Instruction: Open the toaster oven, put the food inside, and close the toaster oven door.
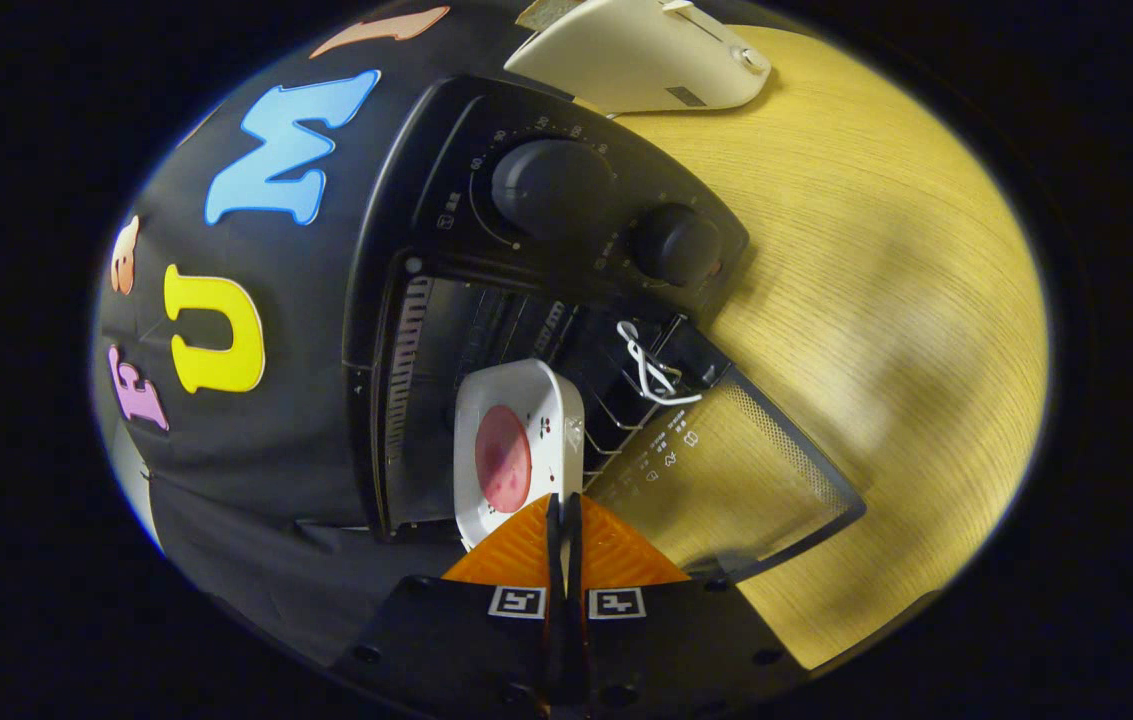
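A hand-held gripper clamped the near rim of a white plate, its two fingers drawn almost together with the rim pinched between them. The plate carried a round slice of pinkish-red food at its centre (small dark specks dotted the white beside it). Plate and food sat at the mouth of the black toaster oven, partly past the opening and over the wire rack, whose bars showed just beyond the plate.

The oven door was folded fully open, its glass panel lying out flat over the wooden table with the wood grain visible through it. White markings were printed along the glass near the hinge, too small to read. A loop of white cord was tied at the door's hinge end, close to the rack. Two dark round knobs stood on the oven's control panel, the larger one ringed by a printed dial scale, the smaller one just beside it toward the table's open middle.

The oven stood at the table's edge against the booth's black cloth wall. Beyond the oven, at the far edge of the table, rested a cream-coloured appliance, which I couldn't make out clearly.
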